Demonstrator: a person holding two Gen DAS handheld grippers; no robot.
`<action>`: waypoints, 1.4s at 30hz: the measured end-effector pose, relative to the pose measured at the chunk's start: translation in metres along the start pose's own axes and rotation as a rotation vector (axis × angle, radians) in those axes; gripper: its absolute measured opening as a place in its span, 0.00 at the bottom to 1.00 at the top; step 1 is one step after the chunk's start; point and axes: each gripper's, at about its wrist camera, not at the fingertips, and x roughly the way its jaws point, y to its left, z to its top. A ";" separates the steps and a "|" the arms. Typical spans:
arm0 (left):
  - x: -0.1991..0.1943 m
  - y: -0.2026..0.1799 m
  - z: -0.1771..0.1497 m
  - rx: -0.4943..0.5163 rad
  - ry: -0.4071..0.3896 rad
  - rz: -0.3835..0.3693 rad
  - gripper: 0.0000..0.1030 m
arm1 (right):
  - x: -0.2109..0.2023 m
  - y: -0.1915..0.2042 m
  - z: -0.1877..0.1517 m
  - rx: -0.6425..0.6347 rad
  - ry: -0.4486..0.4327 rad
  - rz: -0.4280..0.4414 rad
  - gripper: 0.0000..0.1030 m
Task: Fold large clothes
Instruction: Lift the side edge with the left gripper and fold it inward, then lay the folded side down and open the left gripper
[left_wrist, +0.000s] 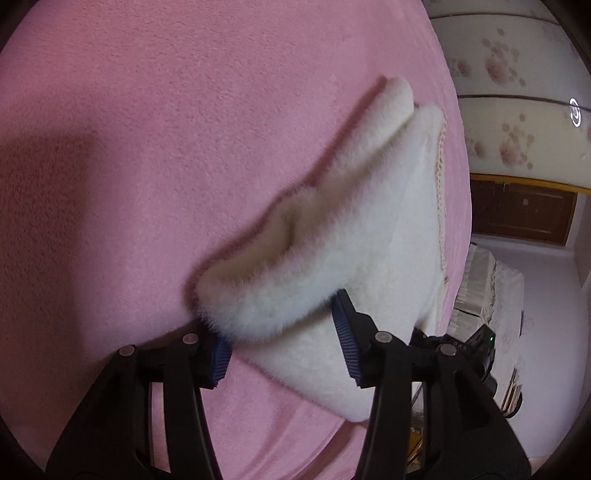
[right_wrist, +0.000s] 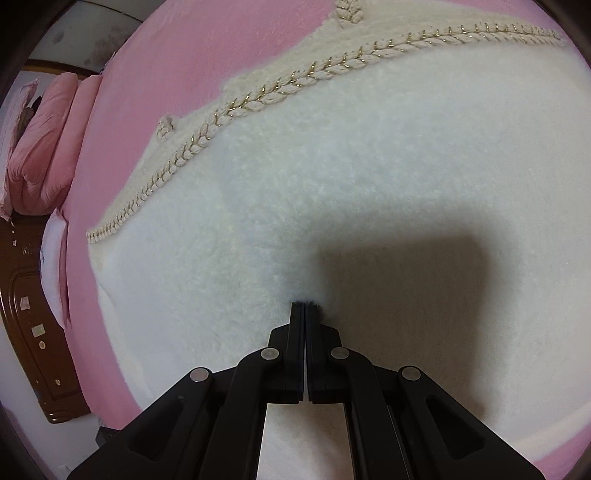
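Observation:
A white fluffy garment (left_wrist: 384, 236) lies on the pink bed sheet (left_wrist: 147, 147), with a thick fur-edged fold running diagonally up from the fingers. My left gripper (left_wrist: 280, 334) is open; the end of that fur fold rests between its blue pads (left_wrist: 345, 334), which do not squeeze it. In the right wrist view the garment (right_wrist: 332, 166) spreads flat and wide, with a braided cream-and-gold trim (right_wrist: 258, 99) along its far edge. My right gripper (right_wrist: 304, 304) is shut, tips down against the fleece; no fabric shows between the jaws.
Pink pillows (right_wrist: 40, 147) and a dark wooden headboard (right_wrist: 33, 332) stand at the bed's left end. Beyond the bed's right edge are a flower-patterned wall (left_wrist: 509, 74), a brown door (left_wrist: 524, 214), a white-covered piece of furniture (left_wrist: 495, 288) and a dark device (left_wrist: 476, 347).

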 end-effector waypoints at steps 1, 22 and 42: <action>-0.002 0.000 -0.001 -0.012 -0.018 0.010 0.44 | -0.001 -0.002 0.000 0.002 0.000 0.005 0.00; -0.060 -0.198 -0.150 0.699 -0.502 0.163 0.09 | -0.012 -0.039 -0.043 -0.025 -0.029 0.199 0.00; 0.077 -0.260 -0.394 0.944 -0.156 0.146 0.08 | -0.133 -0.255 -0.022 -0.091 0.032 0.253 0.00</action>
